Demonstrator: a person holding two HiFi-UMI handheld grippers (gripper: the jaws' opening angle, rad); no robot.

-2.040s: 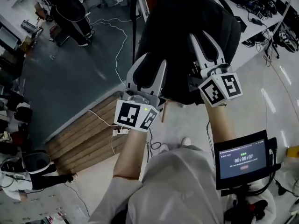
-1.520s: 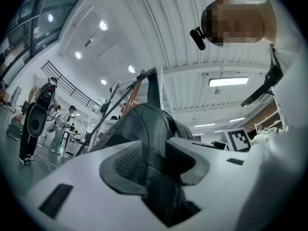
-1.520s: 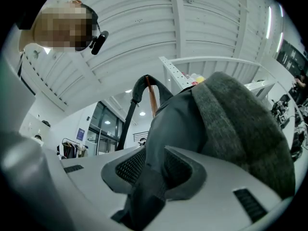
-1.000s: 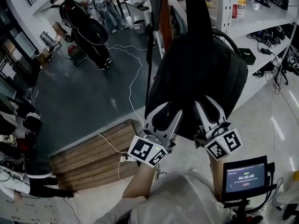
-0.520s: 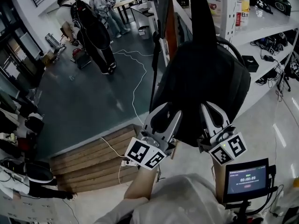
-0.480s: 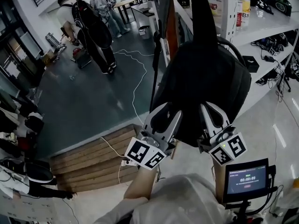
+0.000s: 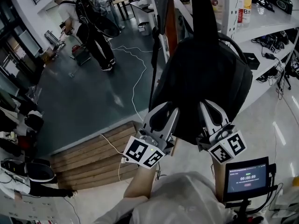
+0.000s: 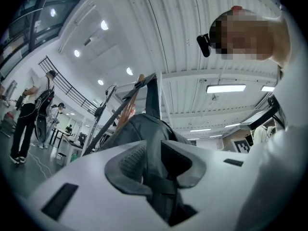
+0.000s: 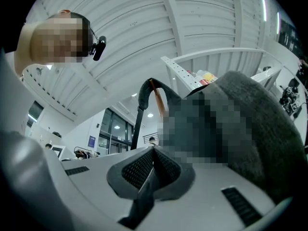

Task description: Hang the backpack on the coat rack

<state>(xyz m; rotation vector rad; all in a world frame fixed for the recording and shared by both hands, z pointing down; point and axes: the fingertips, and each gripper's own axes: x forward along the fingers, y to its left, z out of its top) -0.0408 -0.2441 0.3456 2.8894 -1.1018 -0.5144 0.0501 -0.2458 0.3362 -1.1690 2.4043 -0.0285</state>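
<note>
A black backpack (image 7: 201, 73) hangs by its strap beside the coat rack's dark pole (image 7: 154, 64). Both grippers are at its bottom edge, pointing slightly upward. My left gripper (image 7: 167, 109) is closing its jaws, and bunched backpack fabric (image 8: 139, 129) fills the gap between the pads. In the left gripper view, the left gripper (image 8: 153, 150) has a strap running down through that gap. My right gripper (image 7: 209, 105) is shut on a thin fold of the backpack (image 9: 250, 109). In its own view, the right gripper (image 9: 154, 153) has its pads meeting on a dark strip.
A low wooden platform (image 7: 88, 155) with a white cable lies below left. A white shelf unit (image 7: 252, 27) with bottles and gear stands to the right of the backpack. People (image 7: 88, 22) stand at the far left. A small screen (image 7: 245, 175) sits at the lower right.
The right gripper's jaws have closed on the backpack's bottom edge, and the left gripper's jaws have narrowed around the fabric. Both hands have stayed where they were. A person at the back has walked left.
</note>
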